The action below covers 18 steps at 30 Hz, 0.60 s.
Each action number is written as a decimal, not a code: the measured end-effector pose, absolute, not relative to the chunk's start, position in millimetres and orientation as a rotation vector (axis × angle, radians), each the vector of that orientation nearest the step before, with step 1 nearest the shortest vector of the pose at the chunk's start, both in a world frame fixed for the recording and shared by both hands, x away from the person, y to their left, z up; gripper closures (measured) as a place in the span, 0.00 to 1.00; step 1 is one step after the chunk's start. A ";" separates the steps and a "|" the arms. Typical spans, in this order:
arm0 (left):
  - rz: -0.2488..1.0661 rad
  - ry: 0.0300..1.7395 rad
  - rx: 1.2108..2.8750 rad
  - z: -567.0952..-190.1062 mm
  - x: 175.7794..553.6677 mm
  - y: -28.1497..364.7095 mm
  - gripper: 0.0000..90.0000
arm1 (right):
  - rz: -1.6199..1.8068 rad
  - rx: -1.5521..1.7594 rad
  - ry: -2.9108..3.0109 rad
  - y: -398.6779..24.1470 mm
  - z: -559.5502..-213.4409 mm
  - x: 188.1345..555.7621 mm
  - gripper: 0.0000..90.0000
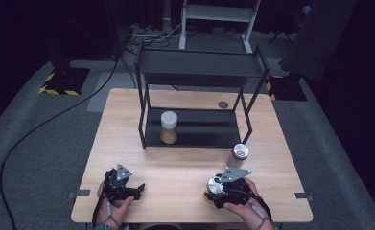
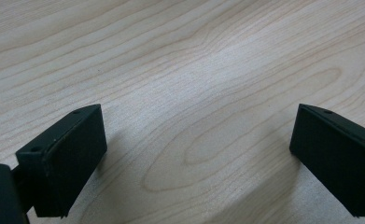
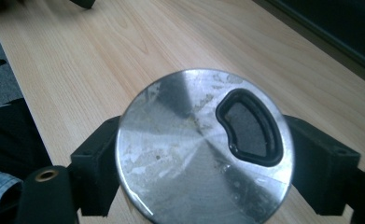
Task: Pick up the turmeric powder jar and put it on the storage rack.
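A small jar with a scratched round metal lid [image 3: 171, 154] sits between the jaws of my right gripper [image 3: 203, 142]; the lid has a black-rimmed curved opening. From above, this jar [image 1: 215, 185] is near the table's front right, with my right gripper [image 1: 217, 188] shut on it. My left gripper [image 1: 137, 189] rests at the front left, and its jaws stand wide apart. Bare wood lies between the fingers [image 2: 73, 144] of my left gripper [image 2: 199, 123].
A black two-tier rack [image 1: 199, 67] stands at the back middle of the table [image 1: 175, 163]. A white-lidded jar of tan powder [image 1: 169, 127] is on its lower shelf. Another metal-lidded jar [image 1: 239, 153] stands in front of the rack's right leg. A small dark disc [image 1: 223, 104] lies behind.
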State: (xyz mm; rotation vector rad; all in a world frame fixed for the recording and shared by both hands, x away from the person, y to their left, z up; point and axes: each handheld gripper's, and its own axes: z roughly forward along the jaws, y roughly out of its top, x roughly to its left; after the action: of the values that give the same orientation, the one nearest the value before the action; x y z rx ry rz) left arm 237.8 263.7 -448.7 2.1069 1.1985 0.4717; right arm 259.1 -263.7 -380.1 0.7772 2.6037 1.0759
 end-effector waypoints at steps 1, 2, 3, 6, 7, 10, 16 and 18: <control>0.472 1.198 2.107 -448.6 237.8 263.7 0.04 | 1.072 0.775 2.607 -263.5 -380.8 259.5 0.25; 0.472 1.197 2.108 -448.6 237.8 263.8 0.04 | 1.068 0.773 2.611 -263.2 -381.2 259.9 0.26; 0.472 1.199 2.106 -448.8 237.7 263.7 0.04 | 1.066 0.772 2.614 -263.0 -381.7 260.2 0.27; 0.472 1.198 2.107 -448.6 237.8 263.7 0.04 | 1.066 0.768 2.623 -262.7 -383.5 261.7 0.30; 0.472 1.198 2.107 -448.7 237.8 263.7 0.04 | 1.068 0.763 2.630 -262.8 -384.1 262.7 0.33; 0.472 1.197 2.108 -448.6 237.8 263.7 0.04 | 1.054 0.741 2.634 -261.1 -384.6 262.3 0.34; 0.472 1.198 2.107 -448.6 237.8 263.7 0.04 | 1.041 0.735 2.636 -259.4 -382.9 261.8 0.35; 0.472 1.198 2.108 -448.6 237.8 263.7 0.04 | 1.033 0.726 2.639 -257.9 -381.6 261.9 0.35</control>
State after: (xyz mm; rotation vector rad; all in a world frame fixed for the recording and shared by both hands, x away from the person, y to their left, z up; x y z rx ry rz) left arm 237.8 263.7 -448.6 2.1077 1.1976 0.4719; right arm 261.9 -257.9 -381.6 0.7265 2.6393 1.0330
